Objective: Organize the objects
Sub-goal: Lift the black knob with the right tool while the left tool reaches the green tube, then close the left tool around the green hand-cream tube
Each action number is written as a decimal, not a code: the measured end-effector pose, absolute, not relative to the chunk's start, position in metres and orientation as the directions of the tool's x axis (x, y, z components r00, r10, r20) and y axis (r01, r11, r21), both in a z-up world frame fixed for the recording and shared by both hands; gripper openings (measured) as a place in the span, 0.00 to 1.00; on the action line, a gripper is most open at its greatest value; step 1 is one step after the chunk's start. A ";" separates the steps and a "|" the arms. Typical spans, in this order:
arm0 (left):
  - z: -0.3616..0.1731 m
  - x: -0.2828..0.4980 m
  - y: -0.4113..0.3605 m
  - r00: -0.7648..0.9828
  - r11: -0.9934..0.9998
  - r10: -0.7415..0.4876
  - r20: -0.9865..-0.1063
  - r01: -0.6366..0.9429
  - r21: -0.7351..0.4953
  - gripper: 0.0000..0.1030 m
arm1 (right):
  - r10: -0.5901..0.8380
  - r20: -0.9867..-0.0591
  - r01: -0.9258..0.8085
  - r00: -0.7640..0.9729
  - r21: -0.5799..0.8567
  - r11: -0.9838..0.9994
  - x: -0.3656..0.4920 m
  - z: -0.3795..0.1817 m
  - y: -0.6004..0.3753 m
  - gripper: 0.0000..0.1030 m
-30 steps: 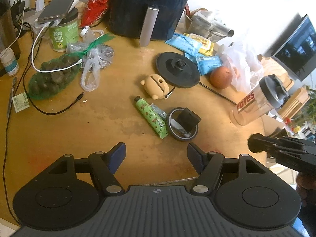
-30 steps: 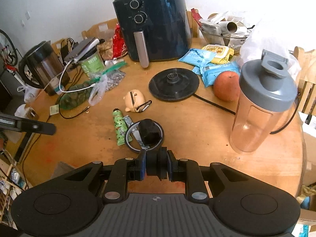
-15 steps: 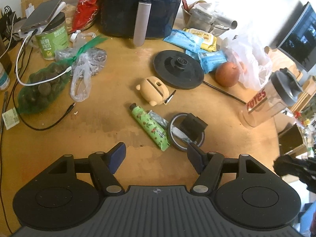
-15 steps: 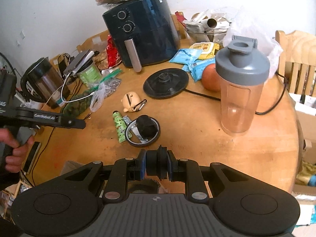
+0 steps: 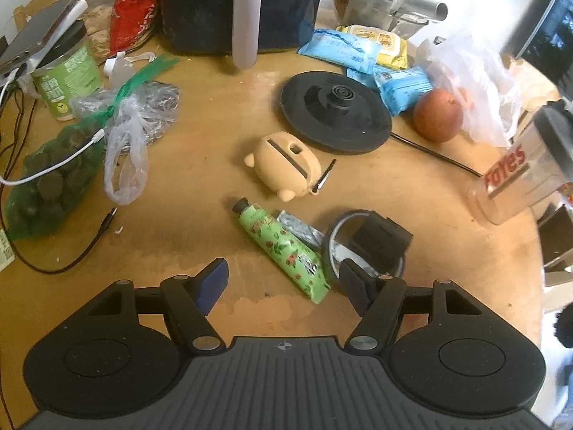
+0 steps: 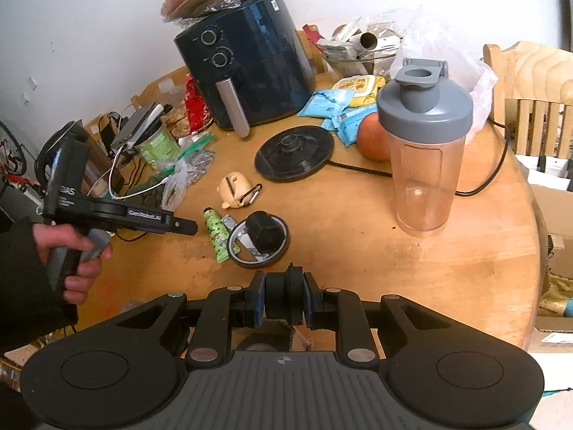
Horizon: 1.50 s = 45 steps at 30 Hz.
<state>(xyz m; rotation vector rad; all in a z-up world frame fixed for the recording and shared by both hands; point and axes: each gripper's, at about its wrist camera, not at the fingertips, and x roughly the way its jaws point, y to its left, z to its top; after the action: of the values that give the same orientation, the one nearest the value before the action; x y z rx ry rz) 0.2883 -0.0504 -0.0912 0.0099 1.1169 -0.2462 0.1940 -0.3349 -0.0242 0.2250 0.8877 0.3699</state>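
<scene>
Person's hand (image 6: 77,251): seen at the far left of the right wrist view, in a dark sleeve, wrapped round the handle of the left gripper.
Left gripper (image 5: 283,283): jaws held well apart with nothing between them; it is held above the near part of the wooden table (image 5: 172,193), pointing steeply down, with its right finger (image 5: 354,286) overlapping the near edge of the tape ring in its own view.
Netted bag (image 5: 50,179): lies at the left of the table, filled with dark round items; a white cable is draped over it.
Green jar (image 5: 68,79): stands far left, with a phone resting on its lid.
Air fryer (image 6: 243,68): stands at the far middle, dark blue, handle facing the near side.
Tan case (image 5: 283,165): lies at mid-table, a clip attached on its right.
Green tube (image 5: 283,247): lies near the middle, black cap pointing far-left, just left of the tape ring.
Tape ring (image 6: 259,242): lies flat just right of the tube; a black block (image 6: 266,231) sits on it.
Right gripper (image 6: 284,299): jaws closed tightly on a small black round part (image 6: 284,299), held over the near table edge.
Kettle base (image 5: 335,113): black disc, right of the middle, cord trailing right.
Orange fruit (image 5: 437,120): sits right of the base, beside the blue packets.
Shaker bottle (image 6: 426,143): stands upright at the right, clear body, grey lid.
</scene>
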 end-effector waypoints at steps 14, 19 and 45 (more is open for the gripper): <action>-0.133 0.327 -0.056 0.360 0.981 -0.137 -0.923 0.178 -0.077 0.60 | 0.373 -0.722 -0.164 0.583 0.345 0.924 0.184 -0.028 -0.343 0.23; -0.137 0.330 -0.058 0.337 0.979 -0.136 -0.931 0.189 -0.075 0.40 | 0.379 -0.723 -0.176 0.577 0.343 0.923 0.183 -0.029 -0.339 0.23; -0.140 0.327 -0.047 0.338 0.986 -0.077 -0.938 0.165 -0.022 0.27 | 0.426 -0.728 -0.269 0.537 0.331 0.904 0.179 -0.034 -0.320 0.23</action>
<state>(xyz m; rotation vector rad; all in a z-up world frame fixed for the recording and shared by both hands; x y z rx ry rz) 0.3266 -0.0473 -0.1397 0.0820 1.2158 -0.1577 0.1791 -0.3201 -0.0340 0.1869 0.9154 0.4169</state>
